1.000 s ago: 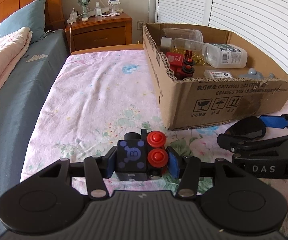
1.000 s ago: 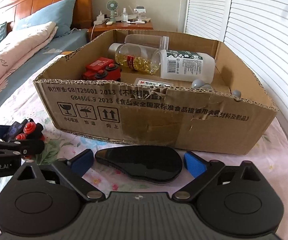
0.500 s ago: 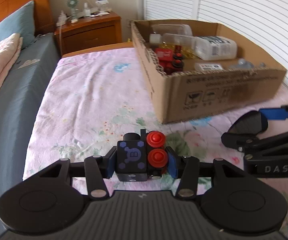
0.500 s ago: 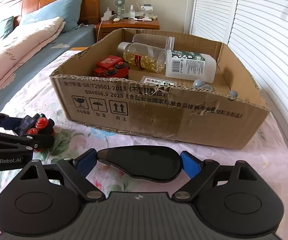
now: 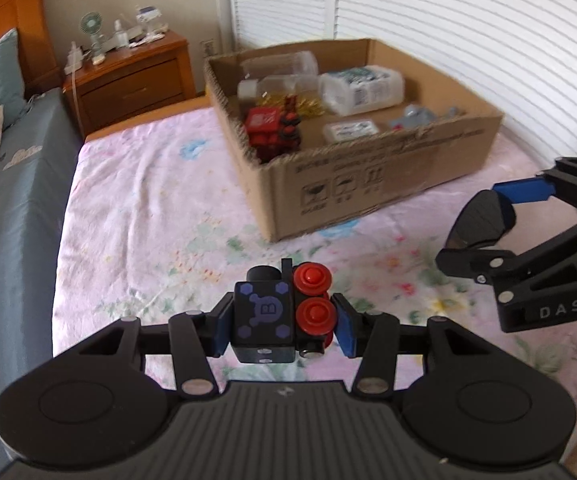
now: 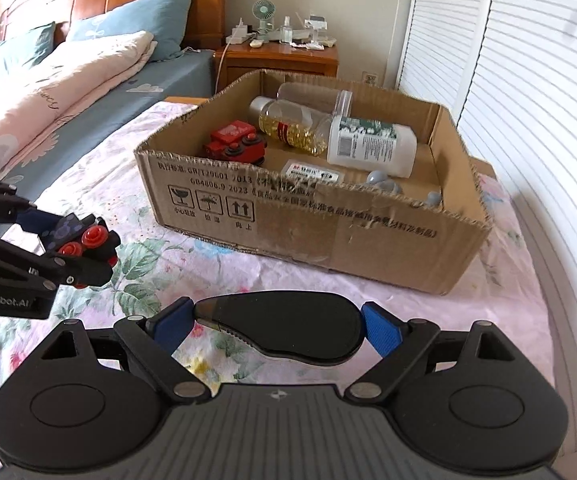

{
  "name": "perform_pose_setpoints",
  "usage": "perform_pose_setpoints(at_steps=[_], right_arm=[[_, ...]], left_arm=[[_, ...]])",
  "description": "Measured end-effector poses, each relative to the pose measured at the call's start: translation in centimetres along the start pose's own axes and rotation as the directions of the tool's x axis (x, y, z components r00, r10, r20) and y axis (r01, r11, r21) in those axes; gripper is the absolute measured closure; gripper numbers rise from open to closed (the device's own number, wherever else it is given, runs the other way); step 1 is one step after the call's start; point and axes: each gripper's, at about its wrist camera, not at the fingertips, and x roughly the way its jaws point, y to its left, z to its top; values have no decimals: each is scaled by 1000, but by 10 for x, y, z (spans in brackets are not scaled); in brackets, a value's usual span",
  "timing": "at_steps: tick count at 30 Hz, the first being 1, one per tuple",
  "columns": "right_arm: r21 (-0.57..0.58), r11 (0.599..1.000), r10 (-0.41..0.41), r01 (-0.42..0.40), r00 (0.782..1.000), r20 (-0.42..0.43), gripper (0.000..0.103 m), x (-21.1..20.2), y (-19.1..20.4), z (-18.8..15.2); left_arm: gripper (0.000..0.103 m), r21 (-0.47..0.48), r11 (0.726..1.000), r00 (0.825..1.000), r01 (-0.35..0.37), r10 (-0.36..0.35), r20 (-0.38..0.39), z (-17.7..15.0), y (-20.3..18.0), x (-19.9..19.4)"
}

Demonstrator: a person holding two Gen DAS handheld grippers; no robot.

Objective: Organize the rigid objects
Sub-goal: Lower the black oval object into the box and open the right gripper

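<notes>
My left gripper point(image 5: 282, 322) is shut on a black toy train with red wheels point(image 5: 284, 312), held above the floral bedsheet; the train also shows in the right wrist view point(image 6: 82, 242). My right gripper point(image 6: 274, 326) is shut on a flat black oval case point(image 6: 284, 326), also seen from the left wrist point(image 5: 478, 220). The cardboard box point(image 5: 376, 168) stands ahead of both grippers; in the right wrist view its front wall point(image 6: 308, 220) is close. Inside lie a red toy train point(image 6: 234, 144), bottles point(image 6: 368, 146) and small items.
A wooden nightstand point(image 5: 128, 76) with a small fan stands at the back. Pillows and a pink quilt point(image 6: 60, 84) lie at the left on the blue bed. White louvred doors point(image 6: 528, 80) run along the right.
Both grippers have risen with their objects, so I look down into the box more. The left gripper's view has swung so the box sits more central.
</notes>
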Motion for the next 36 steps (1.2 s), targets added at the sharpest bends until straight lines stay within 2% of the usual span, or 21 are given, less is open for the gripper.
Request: perform_pose_setpoints(at_steps=[6, 12, 15, 17, 20, 26, 31, 36], right_arm=[[-21, 1000, 15, -14, 999, 47, 11, -24, -10, 12], [-33, 999, -5, 9, 995, 95, 11, -36, -22, 25], [-27, 999, -14, 17, 994, 107, 11, -39, -28, 29], [-22, 1000, -18, 21, 993, 116, 11, -41, -31, 30], [-11, 1000, -23, 24, 992, 121, 11, -42, -37, 31], [-2, 999, -39, 39, 993, 115, 11, -39, -44, 31], [2, 999, -37, 37, 991, 127, 11, -42, -47, 35], [-19, 998, -50, 53, 988, 147, 11, -38, -50, 55]], left_arm=[[54, 40, 999, 998, 18, -20, 65, 28, -6, -21], [54, 94, 995, 990, 22, -35, 139, 66, -20, -26], [54, 115, 993, 988, 14, -32, 151, 84, -28, -18], [59, 127, 992, 987, 11, -31, 157, 94, -32, -10], [59, 124, 992, 987, 34, -52, 149, 106, -37, 3], [61, 85, 996, 992, -5, -6, 129, 127, -32, 40], [60, 83, 997, 987, -7, -6, 158, 126, -26, 31], [58, 84, 996, 991, 2, -14, 135, 114, -20, 23]])
